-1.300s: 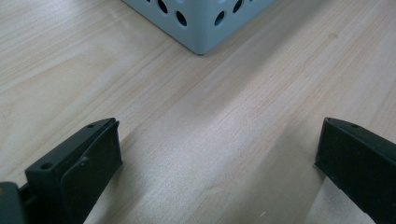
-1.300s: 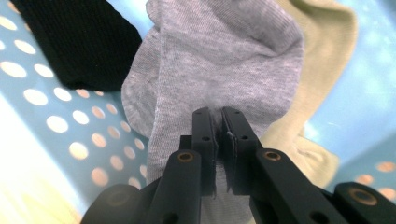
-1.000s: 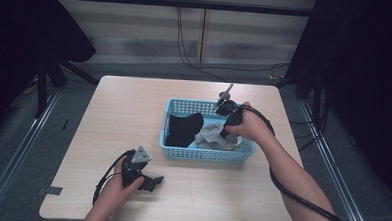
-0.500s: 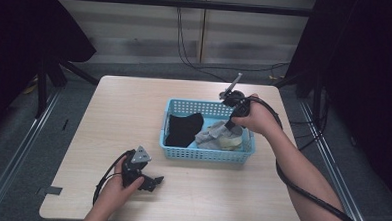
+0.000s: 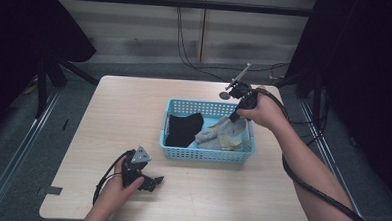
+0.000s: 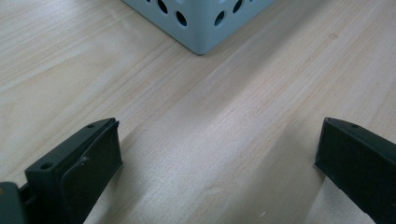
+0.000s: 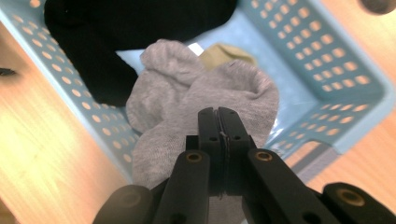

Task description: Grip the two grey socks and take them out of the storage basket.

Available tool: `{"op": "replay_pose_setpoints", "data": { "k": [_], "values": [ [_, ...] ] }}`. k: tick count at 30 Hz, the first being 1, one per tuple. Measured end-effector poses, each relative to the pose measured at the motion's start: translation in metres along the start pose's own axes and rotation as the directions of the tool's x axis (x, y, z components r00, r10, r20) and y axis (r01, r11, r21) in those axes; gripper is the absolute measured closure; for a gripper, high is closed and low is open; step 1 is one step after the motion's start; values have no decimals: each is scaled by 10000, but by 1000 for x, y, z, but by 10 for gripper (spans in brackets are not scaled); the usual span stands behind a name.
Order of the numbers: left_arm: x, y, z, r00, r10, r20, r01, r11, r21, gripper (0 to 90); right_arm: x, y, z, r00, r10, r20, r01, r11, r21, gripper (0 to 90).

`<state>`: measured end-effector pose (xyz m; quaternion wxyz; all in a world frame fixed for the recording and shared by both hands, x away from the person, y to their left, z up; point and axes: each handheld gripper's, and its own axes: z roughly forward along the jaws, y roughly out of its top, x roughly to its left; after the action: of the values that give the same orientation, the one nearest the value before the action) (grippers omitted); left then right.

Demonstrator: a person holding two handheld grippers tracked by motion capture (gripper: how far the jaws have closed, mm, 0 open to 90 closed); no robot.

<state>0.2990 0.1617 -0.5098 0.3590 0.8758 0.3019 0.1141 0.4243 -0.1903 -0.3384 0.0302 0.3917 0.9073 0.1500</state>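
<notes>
Right gripper (image 7: pixel 218 116): jaws clenched on grey sock (image 7: pixel 196 112), held above blue basket (image 5: pixel 182 152), right half. Left gripper (image 6: pixel 210 158): jaws spread wide, empty, resting on table (image 5: pixel 108 116) near basket's front-left corner.

Risk: pinch takes thin fold only; sock likely to slip free during lift. Trailing end may drag yellow cloth (image 7: pixel 226 53) or black sock (image 7: pixel 107 28) out, or snag on basket rim.

Orientation: grey sock's long axis slants from jaws down toward basket floor; lower end bunched, toe direction unclear.

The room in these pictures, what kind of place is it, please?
Probably a lab or recording booth rather than a home: a bare wooden table ringed by dark curtains, cables hanging down the back wall, and a person working handheld grippers over a blue basket of socks.
</notes>
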Motion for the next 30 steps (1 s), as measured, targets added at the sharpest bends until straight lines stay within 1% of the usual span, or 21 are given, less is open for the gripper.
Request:
{"op": "replay_pose_setpoints", "data": {
  "k": [1, 2, 3, 5, 8, 9, 10, 12, 14, 15, 16, 18, 19, 20, 22, 23, 24, 25, 26, 29, 30],
  "values": [
    [0, 0, 0, 10000, -14, -4, 14, 10000, -4, 0, 0, 0, -2, 9999, 70, -95, -71, 10000, -56, 897],
    [0, 0, 0, 10000, -14, -4, 14, 10000, -4, 0, 0, 0, -2, 9999, 70, -95, -71, 10000, -56, 897],
    [0, 0, 0, 10000, -16, -3, 16, 10000, -12, 0, -1, 1, -9, 10000, 70, 1, -70, 9999, -132, 897],
    [0, 0, 0, 10000, -15, -2, 15, 10000, -10, 0, -2, 1, -12, 10000, 90, -16, -90, 9998, -189, 897],
    [0, 0, 0, 10000, -15, -2, 15, 10000, -10, 0, -8, -2, -26, 9997, 260, 3, -259, 9987, -448, 897],
    [0, 0, 0, 10000, -15, -2, 15, 10000, -10, 0, -8, -2, -26, 9997, 260, 3, -259, 9987, -448, 897],
    [0, 0, 0, 10000, -16, 0, 16, 10000, -11, 0, -12, -4, -33, 9993, 383, 41, -380, 9977, -563, 897],
    [0, 0, 0, 10000, -19, -4, 19, 10000, -12, 0, -15, -7, -40, 9987, 497, 118, -488, 9967, -652, 897],
    [0, 0, 0, 10000, -15, 0, 15, 10000, -9, 0, -17, -9, -44, 9986, 513, 126, -503, 9962, -705, 897],
    [0, 0, 0, 10000, 24, 7, -24, 10000, 19, 0, -21, -12, -51, 9981, 567, 237, -544, 9947, -877, 896],
    [0, 0, 0, 10000, -14, -8, 14, 10000, -3, 0, -23, -14, -55, 9980, 588, 228, -566, 9945, -885, 897],
    [0, 0, 0, 10000, -4, 0, 4, 10000, 0, 0, -25, -16, -59, 9975, 624, 338, -588, 9934, -989, 896],
    [0, 0, 0, 10000, -3, 1, 3, 10000, 1, 0, -28, -19, -62, 9968, 732, 337, -695, 9927, -984, 896],
    [0, 0, 0, 10000, -1, 0, 1, 10000, 3, 0, -34, -25, -69, 9951, 882, 453, -827, 9902, -1129, 896],
    [0, 0, 0, 10000, -3, 0, 3, 10000, 0, 0, -40, -30, -73, 9939, 1000, 460, -944, 9893, -1110, 896],
    [0, 0, 0, 10000, 1, -4, -1, 10000, 3, 0, -40, -30, -73, 9939, 1000, 460, -944, 9893, -1110, 896],
    [0, 0, 0, 10000, -15, -3, 15, 10000, -6, 0, -46, -37, -77, 9919, 1144, 554, -1074, 9874, -1158, 896],
    [0, 0, 0, 10000, -16, -1, 16, 10000, -10, 0, -49, -40, -79, 9907, 1196, 649, -1116, 9869, -1164, 895],
    [0, 0, 0, 10000, -16, -1, 16, 10000, -10, 0, -49, -40, -79, 9907, 1196, 649, -1116, 9869, -1164, 895],
    [0, 0, 0, 10000, -18, -2, 18, 10000, -11, 0, -58, -50, -84, 9862, 1393, 895, -1288, 9850, -1147, 895],
    [0, 0, 0, 10000, -21, -2, 21, 10000, -13, 0, -61, -54, -86, 9839, 1438, 1064, -1320, 9850, -1108, 895]
  ]
}}
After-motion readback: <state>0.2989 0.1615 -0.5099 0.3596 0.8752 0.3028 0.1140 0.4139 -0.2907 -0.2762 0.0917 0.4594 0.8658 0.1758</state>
